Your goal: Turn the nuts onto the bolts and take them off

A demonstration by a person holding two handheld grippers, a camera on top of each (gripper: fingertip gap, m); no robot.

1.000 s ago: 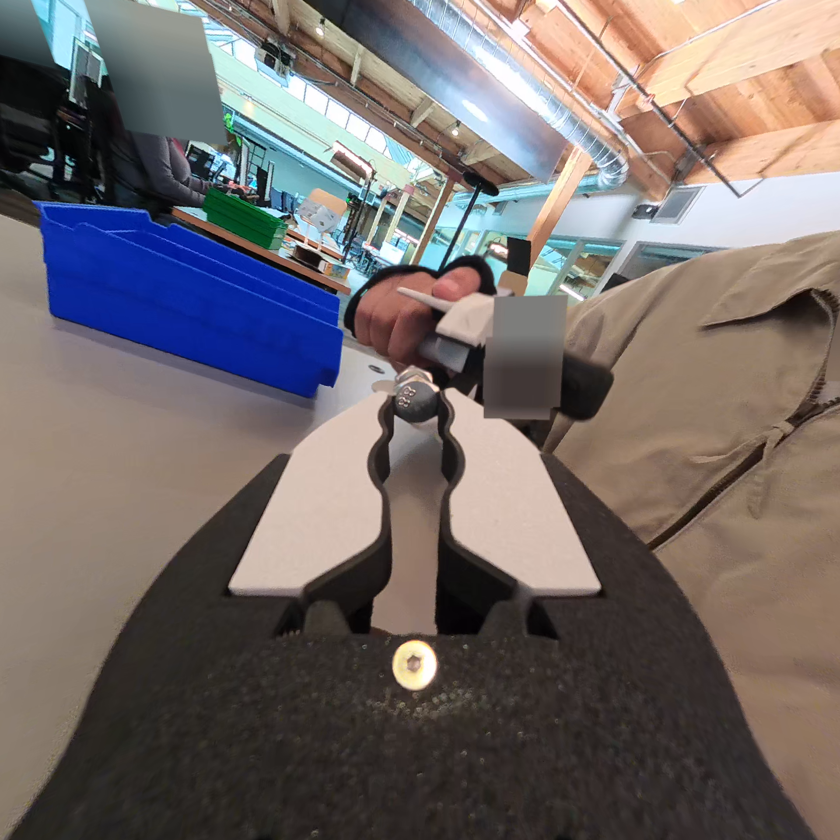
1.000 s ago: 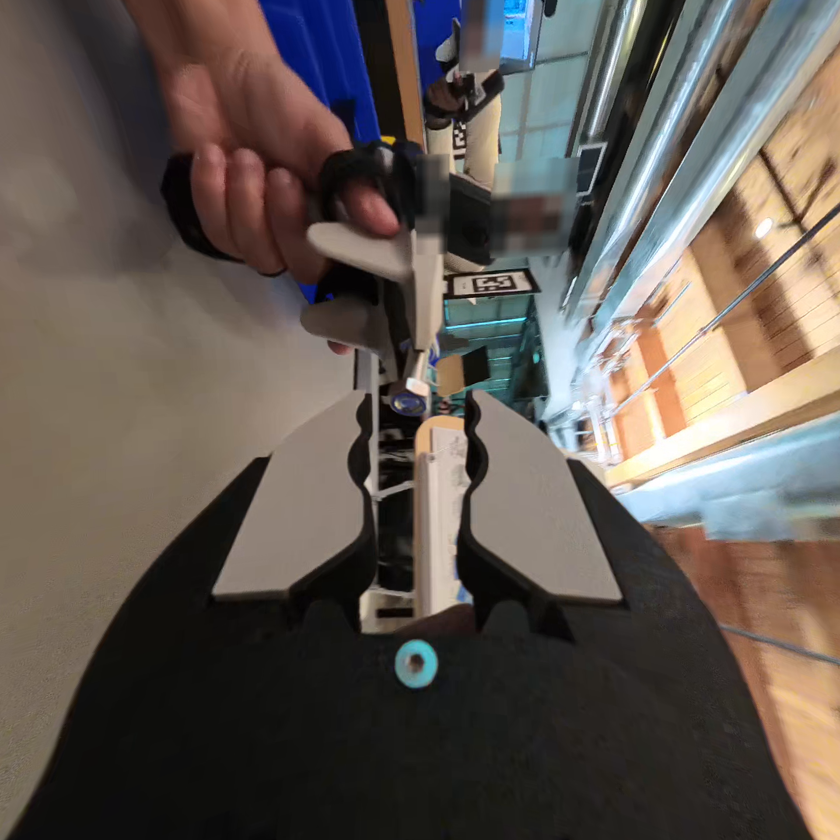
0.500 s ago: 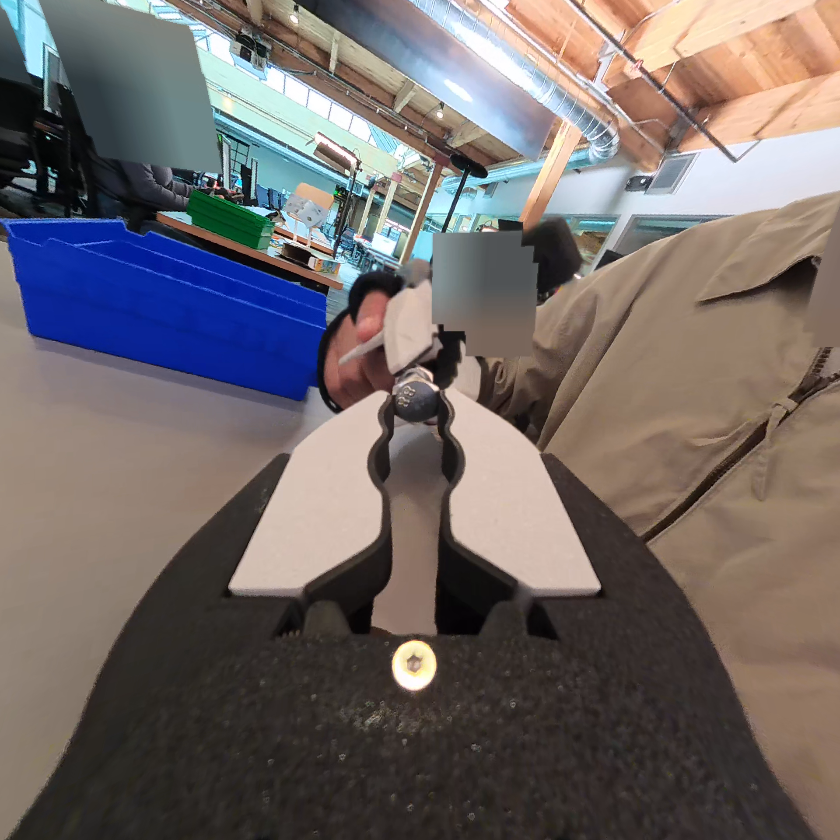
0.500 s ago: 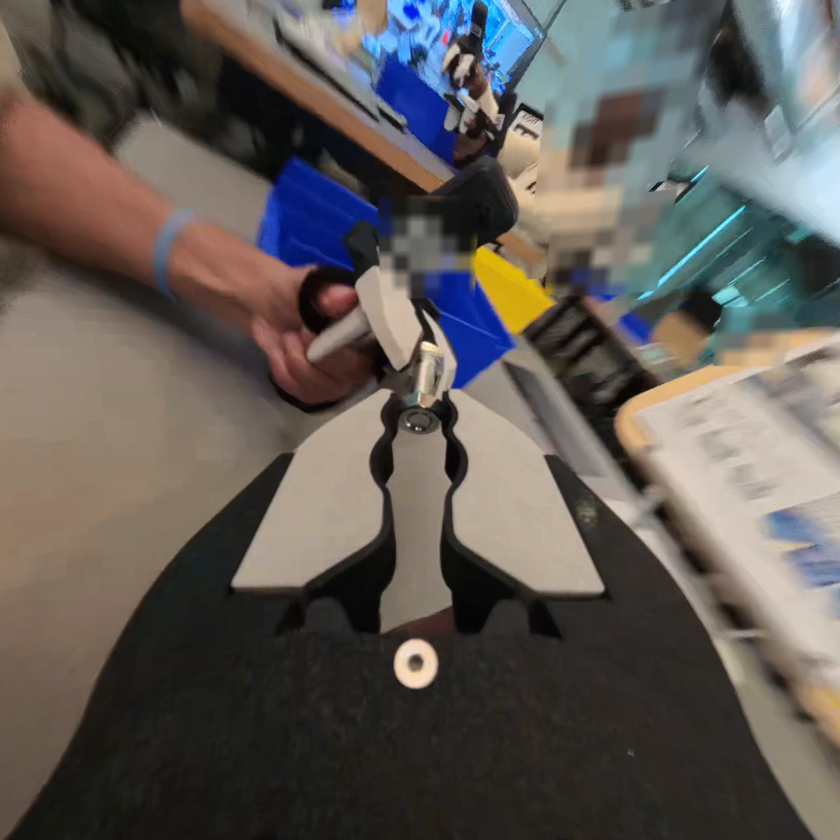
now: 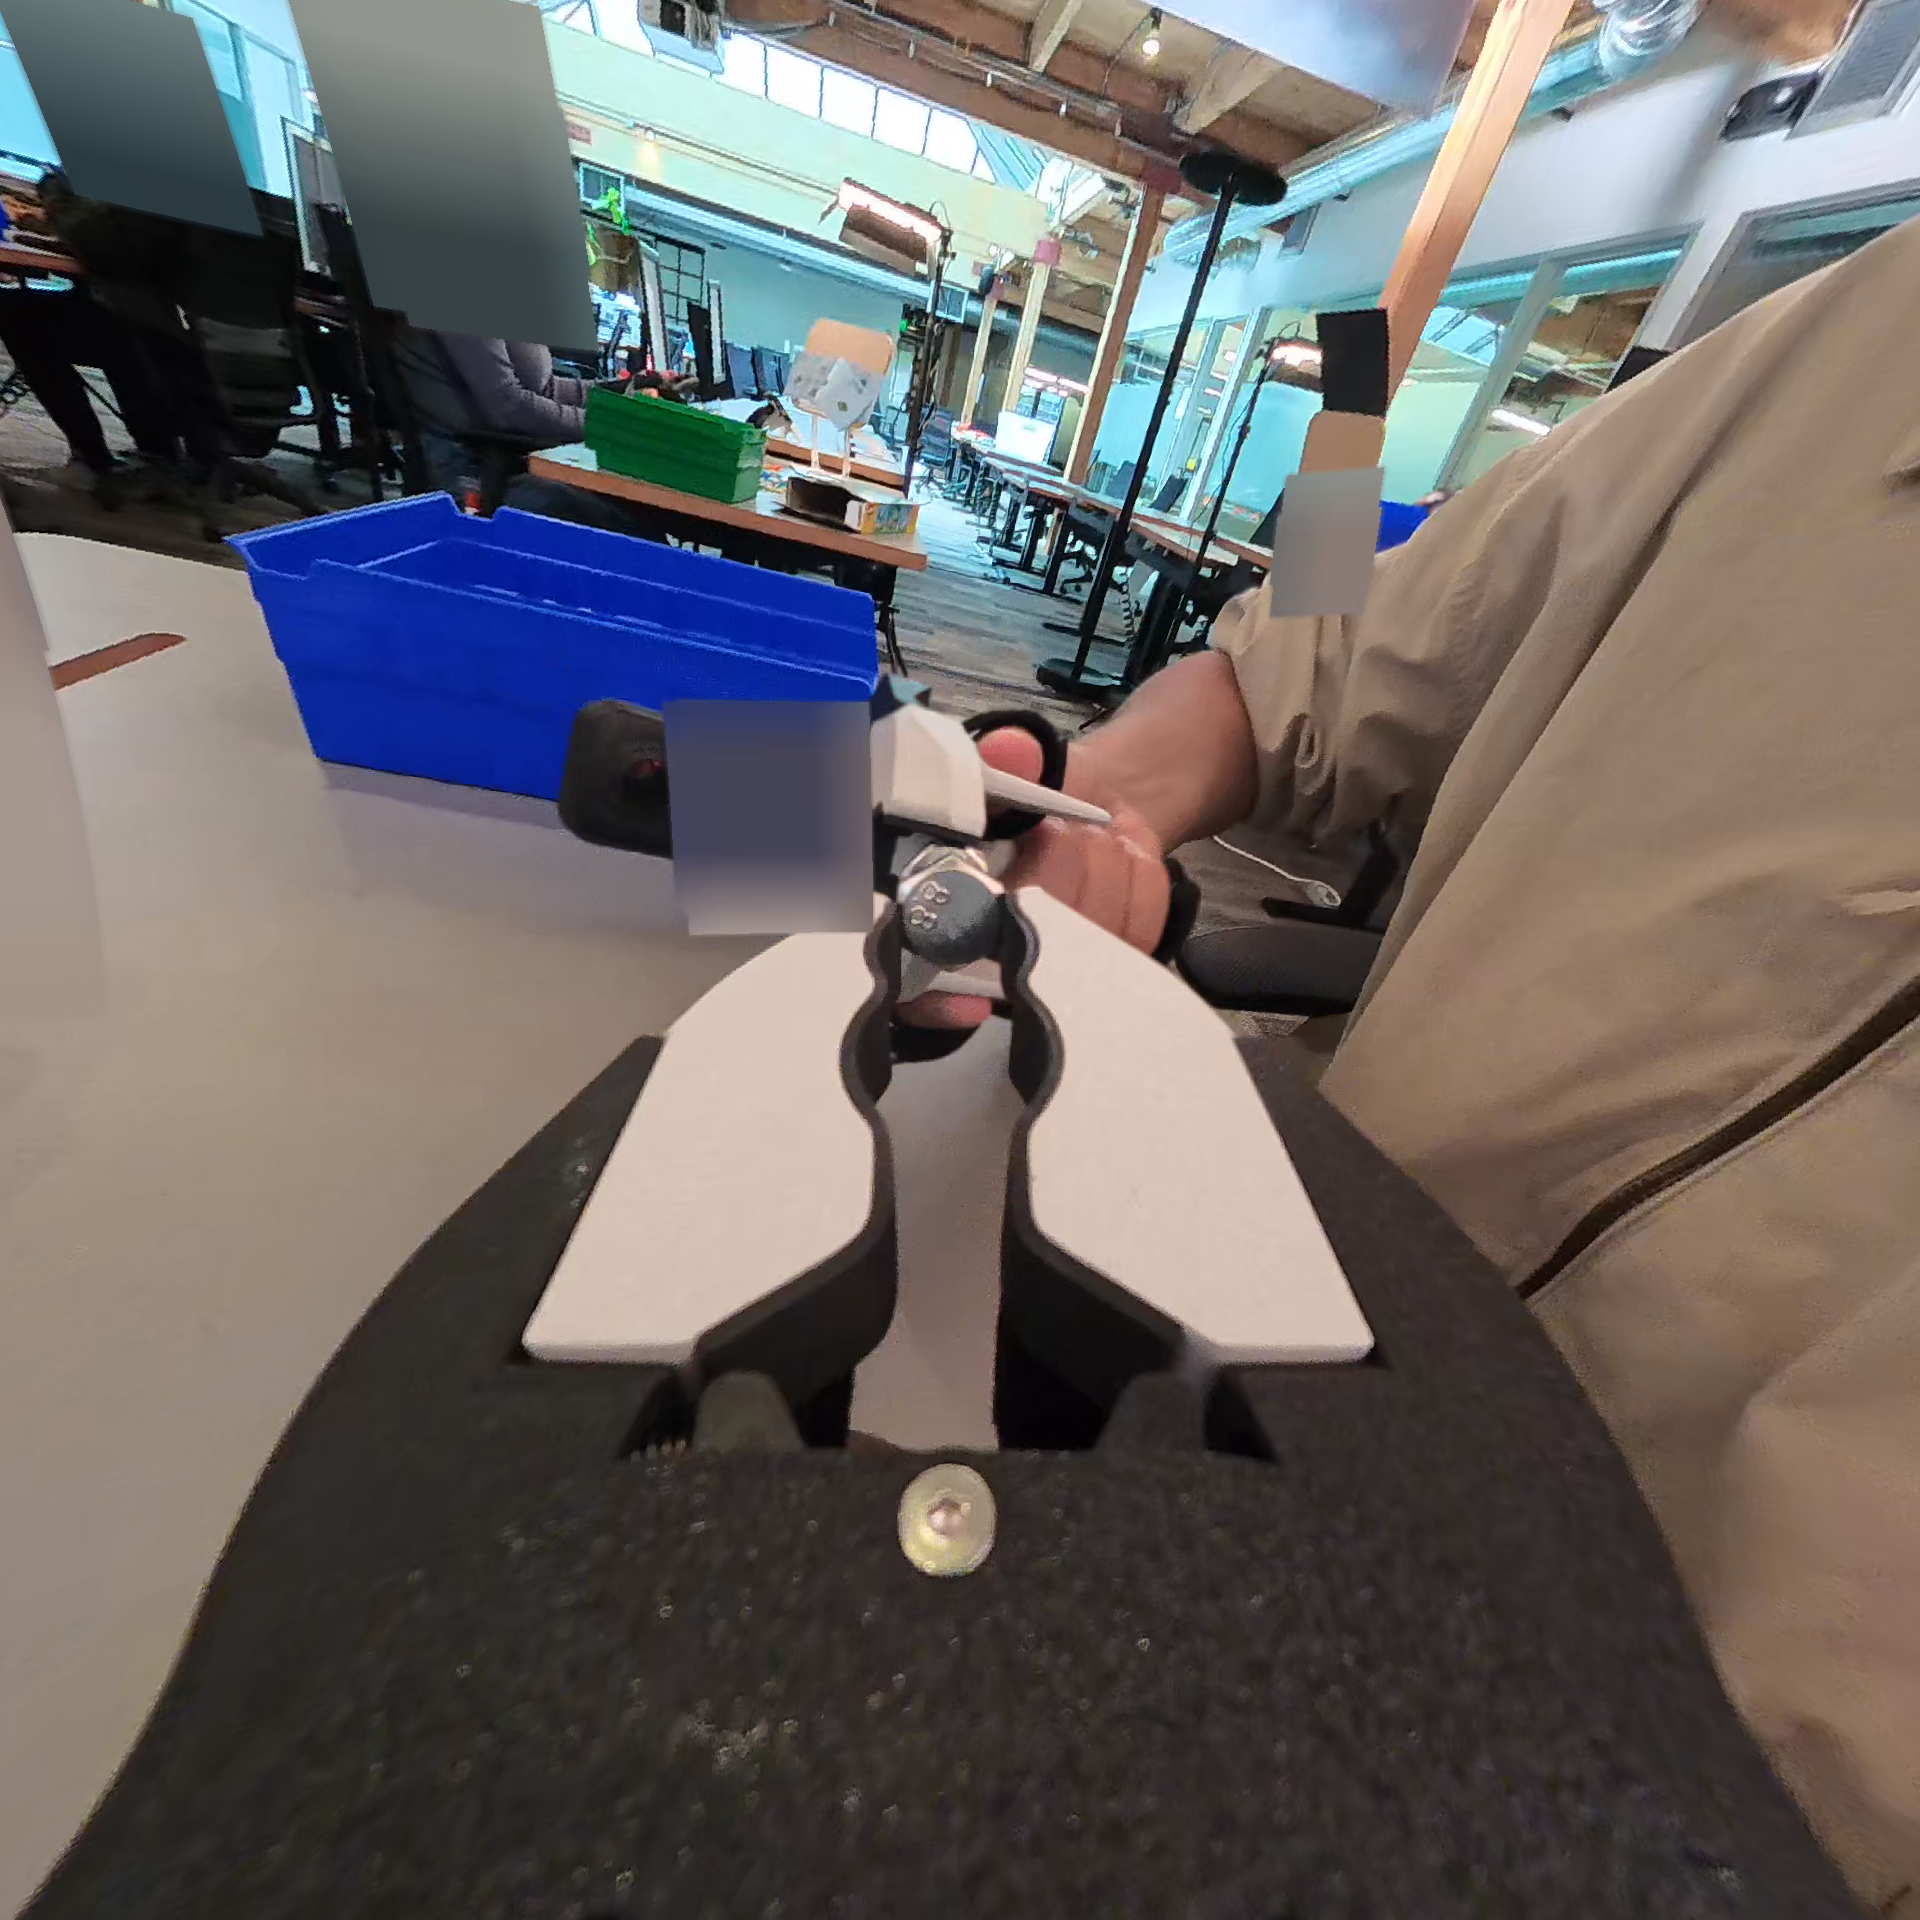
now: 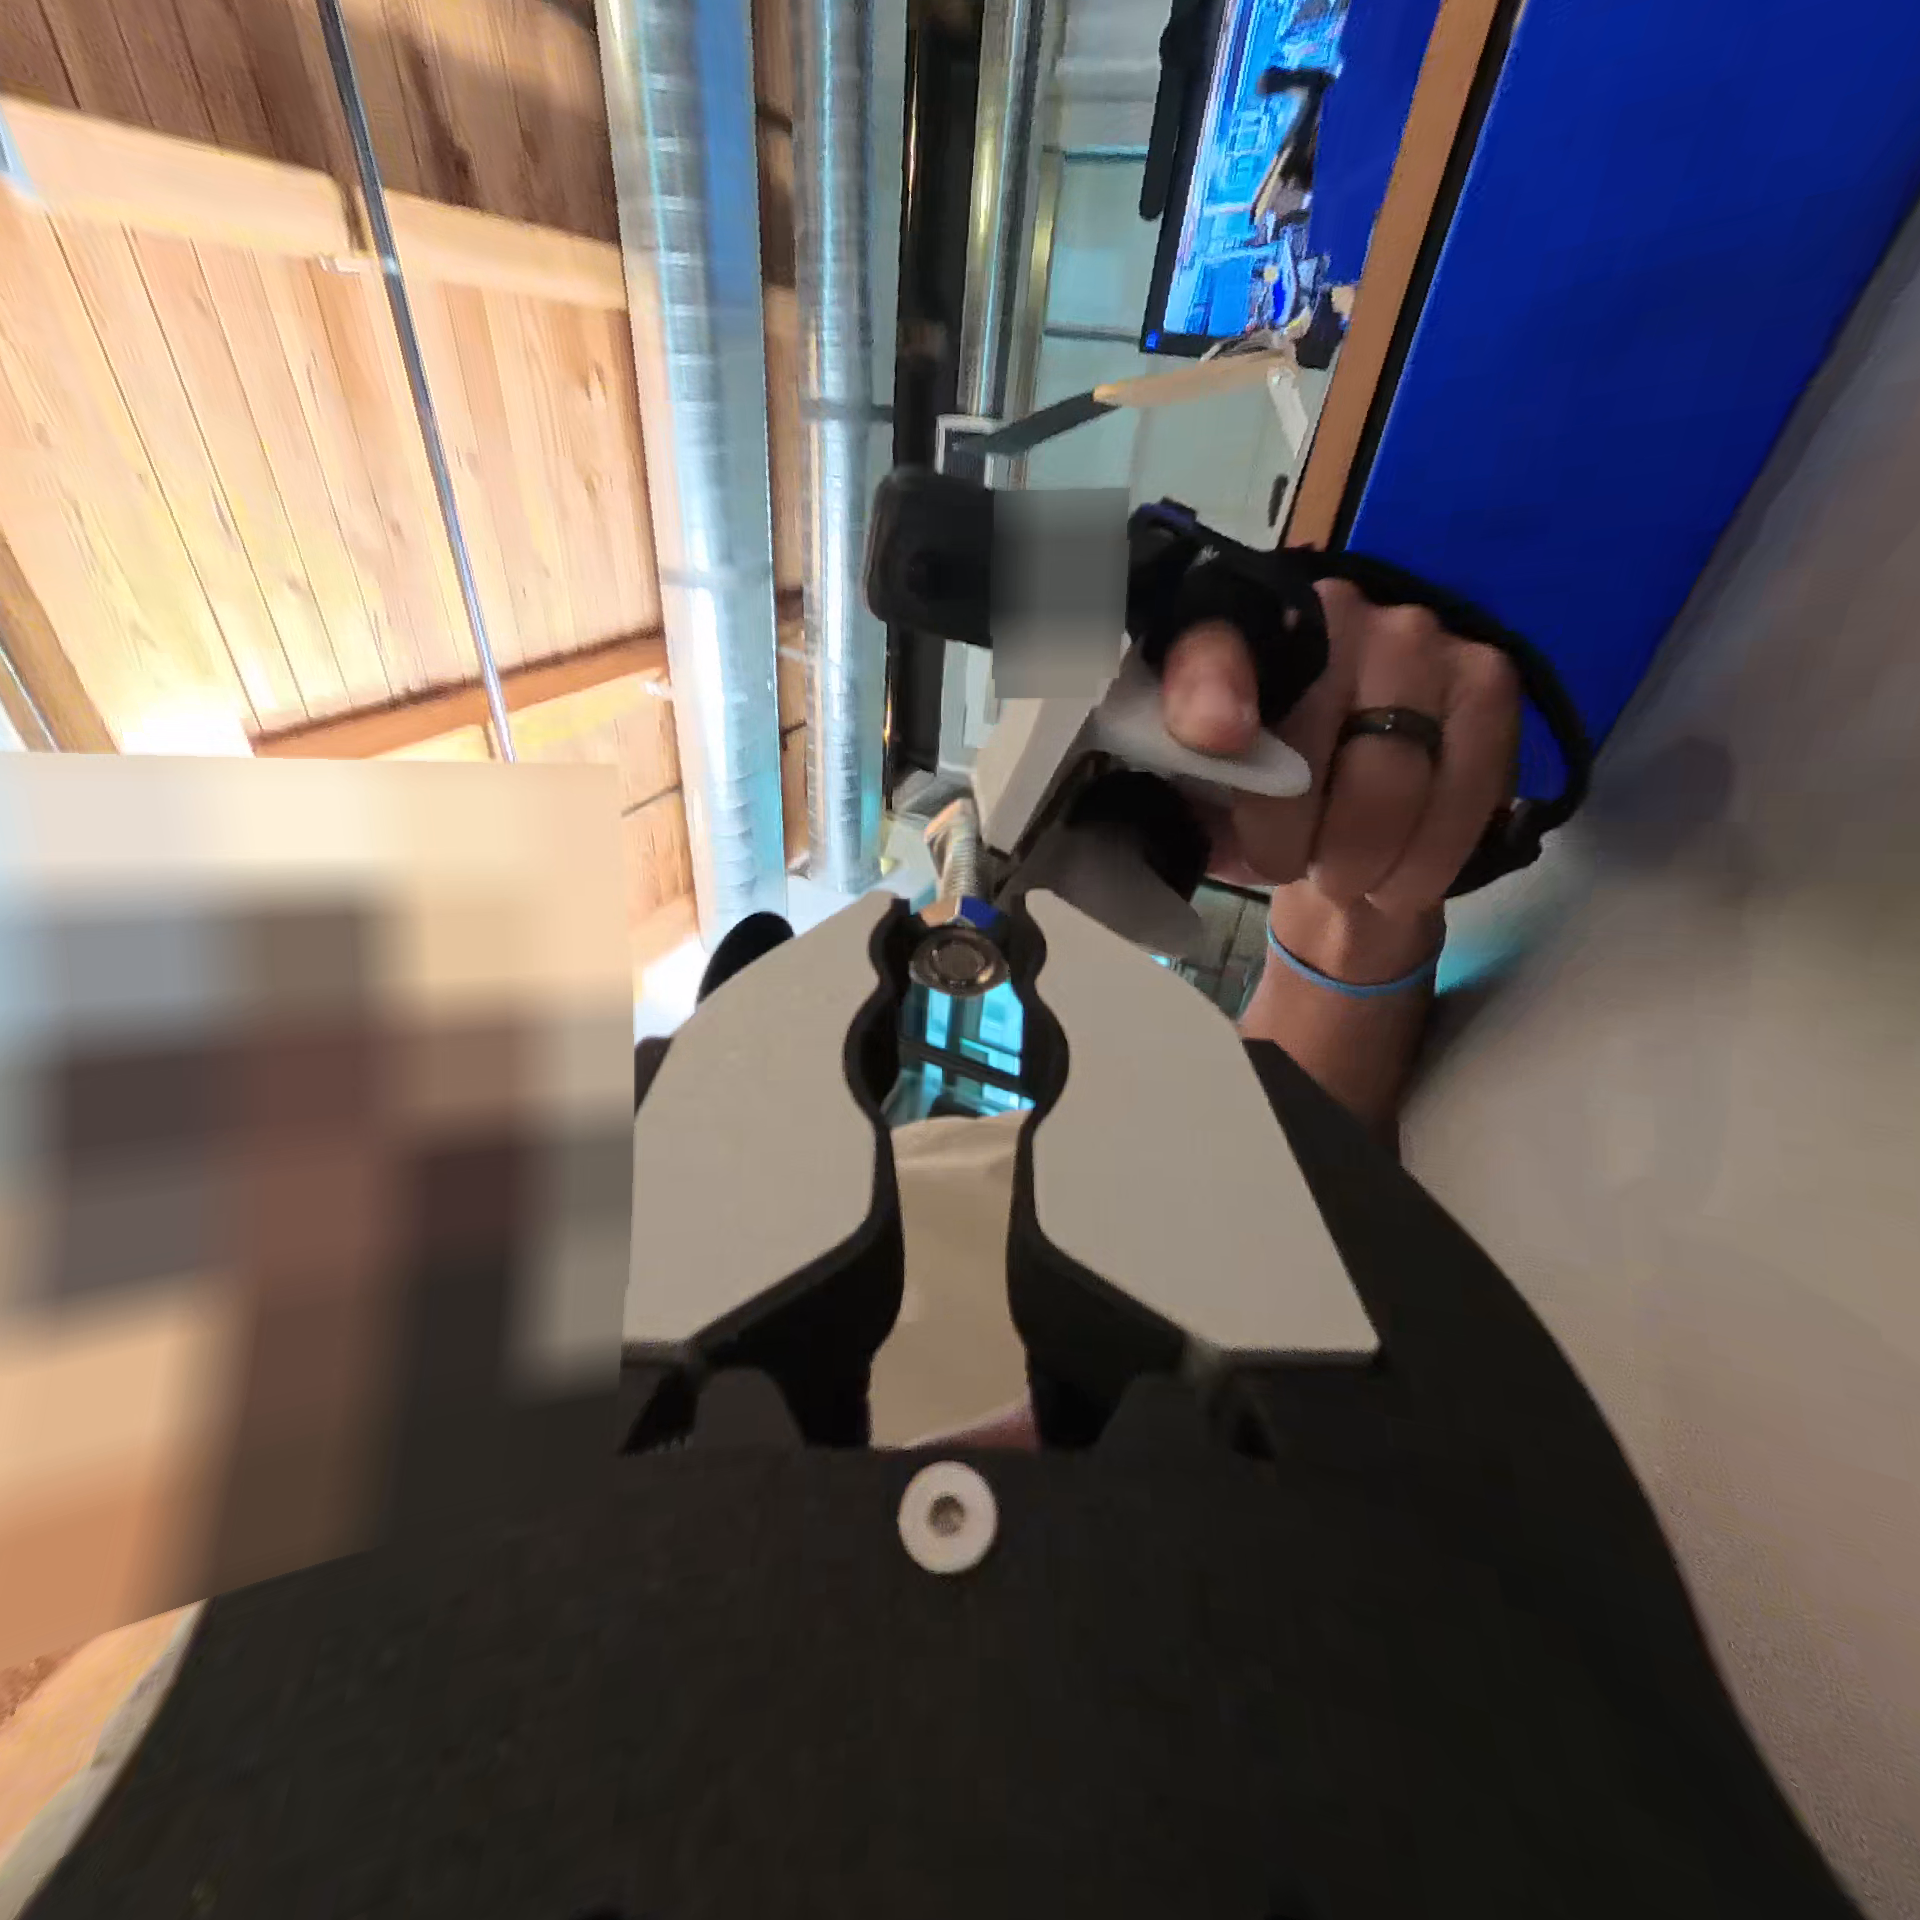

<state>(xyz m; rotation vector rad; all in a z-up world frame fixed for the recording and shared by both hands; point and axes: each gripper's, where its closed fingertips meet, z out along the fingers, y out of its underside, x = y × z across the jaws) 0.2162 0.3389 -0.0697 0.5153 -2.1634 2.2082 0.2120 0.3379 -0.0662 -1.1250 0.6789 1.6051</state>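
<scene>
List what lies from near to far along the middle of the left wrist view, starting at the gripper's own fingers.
Left gripper → bolt clamped at its tips → right gripper with the hand holding it → blue bin → green bins.

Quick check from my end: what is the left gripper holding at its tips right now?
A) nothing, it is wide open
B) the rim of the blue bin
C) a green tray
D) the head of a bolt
D: in the left wrist view the left gripper is closed on the round silver head of the bolt, while the blue bin sits apart on the table.
</scene>
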